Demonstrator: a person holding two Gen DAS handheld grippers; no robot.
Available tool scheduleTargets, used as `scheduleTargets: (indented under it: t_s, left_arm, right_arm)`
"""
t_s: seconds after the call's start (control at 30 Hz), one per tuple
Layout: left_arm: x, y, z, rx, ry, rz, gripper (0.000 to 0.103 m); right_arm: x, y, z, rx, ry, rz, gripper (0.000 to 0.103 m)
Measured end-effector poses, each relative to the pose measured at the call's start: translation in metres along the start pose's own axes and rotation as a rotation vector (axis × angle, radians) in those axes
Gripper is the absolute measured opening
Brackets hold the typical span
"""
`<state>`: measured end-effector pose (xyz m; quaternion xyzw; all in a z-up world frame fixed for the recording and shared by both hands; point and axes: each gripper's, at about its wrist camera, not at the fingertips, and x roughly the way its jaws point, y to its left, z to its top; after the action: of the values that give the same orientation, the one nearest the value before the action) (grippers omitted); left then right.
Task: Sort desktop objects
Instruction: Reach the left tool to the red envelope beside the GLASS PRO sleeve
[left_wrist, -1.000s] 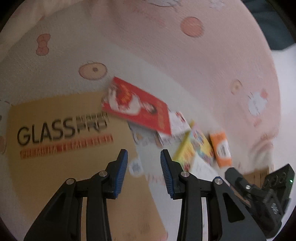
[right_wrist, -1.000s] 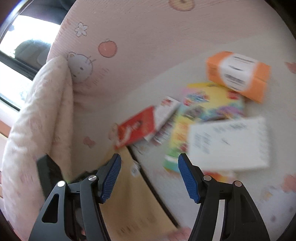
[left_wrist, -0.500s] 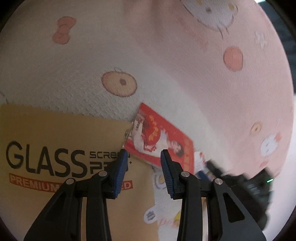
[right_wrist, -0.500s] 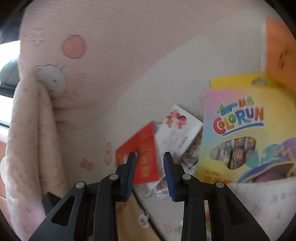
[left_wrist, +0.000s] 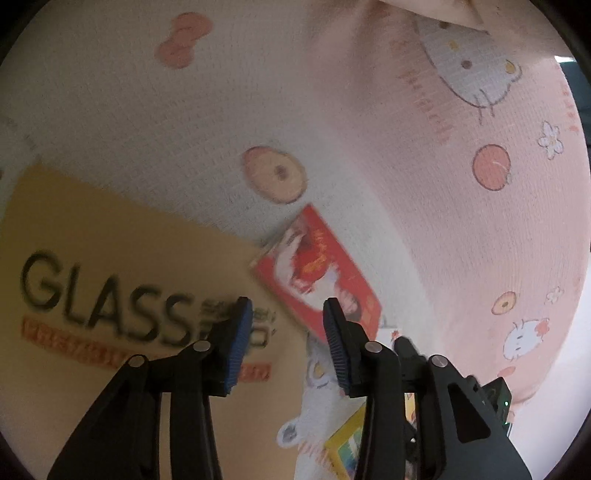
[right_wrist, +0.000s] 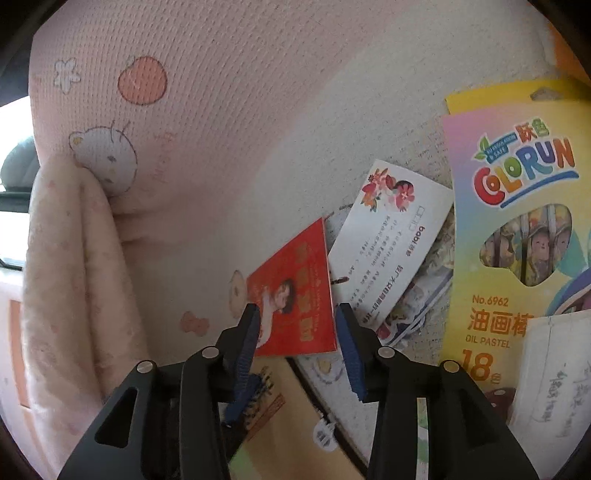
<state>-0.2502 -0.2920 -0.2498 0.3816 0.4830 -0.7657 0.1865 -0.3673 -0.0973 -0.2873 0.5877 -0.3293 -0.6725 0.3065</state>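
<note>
A red card (left_wrist: 321, 273) with a printed figure lies on the patterned cloth, one corner against a tan box marked GLASS (left_wrist: 110, 295). My left gripper (left_wrist: 288, 332) hovers over that corner, its jaws opening with nothing pressed between the pads. In the right wrist view the same red card (right_wrist: 295, 291) lies just past my right gripper (right_wrist: 299, 339). Its jaws are also opening, and the pads press on nothing. A white flowered card (right_wrist: 388, 236) partly overlaps more cards beside the red one. The right gripper's black body (left_wrist: 491, 398) shows at the left view's lower right.
A yellow Colorun oil pastel box (right_wrist: 517, 229) and a white notepad (right_wrist: 554, 387) lie to the right, an orange box (right_wrist: 569, 55) beyond them. A folded pink blanket (right_wrist: 62, 258) rises on the left. The tan box (right_wrist: 280, 435) sits beneath the right gripper.
Both grippers have come down closer to the red card. The right jaws narrowed sharply, then widened a little. The left jaws have spread slightly wider.
</note>
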Motion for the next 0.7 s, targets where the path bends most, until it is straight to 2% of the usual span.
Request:
scheduleTargets:
  t_s: [0.1,0.2,0.33,0.4,0.43,0.47,0.5,0.57,0.63,0.67,0.7]
  left_arm:
    - [0.009,-0.008,0.003,0.031,-0.02,0.004,0.05]
    - [0.013,-0.009,0.0,-0.005,-0.058,0.001,0.05]
    - [0.015,-0.009,-0.004,-0.044,-0.092,0.011,0.05]
    - [0.014,-0.011,-0.004,-0.031,-0.092,0.022,0.049]
    - [0.014,-0.011,-0.004,-0.028,-0.093,0.021,0.049]
    - [0.015,-0.011,-0.003,-0.023,-0.091,0.019,0.049]
    - [0.016,-0.011,-0.003,-0.018,-0.09,0.017,0.049]
    - [0.018,-0.011,0.0,-0.005,-0.078,0.012,0.049]
    - [0.018,-0.01,0.002,0.003,-0.071,0.012,0.048]
    - [0.018,-0.009,0.003,0.007,-0.069,0.015,0.045]
    - [0.017,-0.008,0.003,0.006,-0.066,0.021,0.035]
  right_arm:
    - [0.0,0.0,0.0,0.035,-0.025,-0.005,0.04]
    - [0.002,0.0,0.003,0.058,-0.038,0.002,0.04]
    - [0.005,0.005,0.002,0.013,-0.024,-0.041,0.039]
    - [0.01,0.008,0.002,-0.02,0.0,-0.066,0.038]
    - [0.018,0.004,0.003,0.018,0.03,-0.046,0.035]
    - [0.025,-0.001,0.004,0.054,0.059,-0.026,0.028]
    - [0.027,-0.006,0.003,0.079,0.059,-0.015,0.01]
    - [0.031,-0.015,0.002,0.125,0.061,0.009,0.006]
    - [0.032,-0.015,0.0,0.109,0.061,0.037,0.003]
    - [0.03,-0.012,-0.002,0.085,0.057,0.039,0.002]
    - [0.027,-0.008,-0.003,0.053,0.05,0.049,0.001]
